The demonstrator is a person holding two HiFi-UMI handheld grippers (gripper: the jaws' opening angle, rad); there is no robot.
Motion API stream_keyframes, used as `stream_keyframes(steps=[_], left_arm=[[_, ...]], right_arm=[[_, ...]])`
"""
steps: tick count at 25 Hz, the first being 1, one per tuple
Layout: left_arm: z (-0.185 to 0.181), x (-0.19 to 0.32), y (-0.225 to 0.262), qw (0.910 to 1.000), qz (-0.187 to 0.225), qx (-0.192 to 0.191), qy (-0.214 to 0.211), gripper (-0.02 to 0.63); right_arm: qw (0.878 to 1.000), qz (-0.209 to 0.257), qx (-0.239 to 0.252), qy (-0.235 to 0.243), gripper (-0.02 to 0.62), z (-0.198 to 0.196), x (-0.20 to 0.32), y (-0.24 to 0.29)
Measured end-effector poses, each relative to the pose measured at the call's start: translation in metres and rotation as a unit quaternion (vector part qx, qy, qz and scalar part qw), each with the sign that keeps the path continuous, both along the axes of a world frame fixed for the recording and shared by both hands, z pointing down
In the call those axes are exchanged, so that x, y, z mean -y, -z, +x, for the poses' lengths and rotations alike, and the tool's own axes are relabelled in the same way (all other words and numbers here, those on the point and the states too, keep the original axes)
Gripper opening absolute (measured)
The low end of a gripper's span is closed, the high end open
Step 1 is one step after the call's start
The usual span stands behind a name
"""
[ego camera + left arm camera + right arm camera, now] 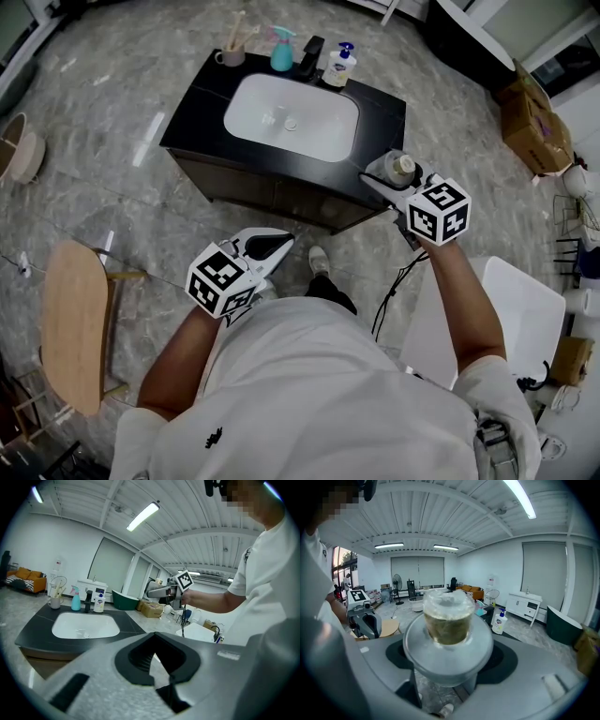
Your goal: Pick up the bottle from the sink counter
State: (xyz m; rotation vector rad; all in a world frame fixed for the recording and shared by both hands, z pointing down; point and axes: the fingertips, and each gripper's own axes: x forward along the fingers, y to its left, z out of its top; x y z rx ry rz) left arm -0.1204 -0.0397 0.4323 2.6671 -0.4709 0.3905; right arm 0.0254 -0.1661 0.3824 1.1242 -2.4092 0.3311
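A clear bottle (pixel 401 167) with a plastic-wrapped cap sits between the jaws of my right gripper (pixel 380 178), which is shut on it. It hangs at the front right corner of the black sink counter (pixel 197 122), apparently lifted off the top. In the right gripper view the bottle (pixel 447 620) fills the middle, clamped in the right gripper (pixel 447 651), with floor visible beneath it. My left gripper (pixel 275 247) is held low near my body, in front of the counter, with its tips together and nothing in it. The left gripper (pixel 162 670) points toward the counter.
On the counter's back edge stand a cup of brushes (pixel 231 52), a teal spray bottle (pixel 281 52), a black faucet (pixel 311 56) and a soap pump bottle (pixel 339 67). A wooden stool (pixel 75 323) stands at the left, a white table (pixel 525 309) at the right, and cardboard boxes (pixel 534 122) at the far right.
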Motion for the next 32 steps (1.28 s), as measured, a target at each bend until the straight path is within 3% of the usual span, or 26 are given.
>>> stream_keyframes(steps=[18,32], left_arm=[[0.006,-0.010,0.008,0.9998,0.008,-0.006,-0.017,0.006],[-0.003,-0.005,0.005,1.0000,0.005,-0.004,-0.004,0.006]], right_arm=[[1.000,-0.005,0.004,-0.002,0.348,-0.001,-0.021,0.004],[1.000,-0.011,0.004,-0.008,0.349,0.004,-0.011,-0.002]])
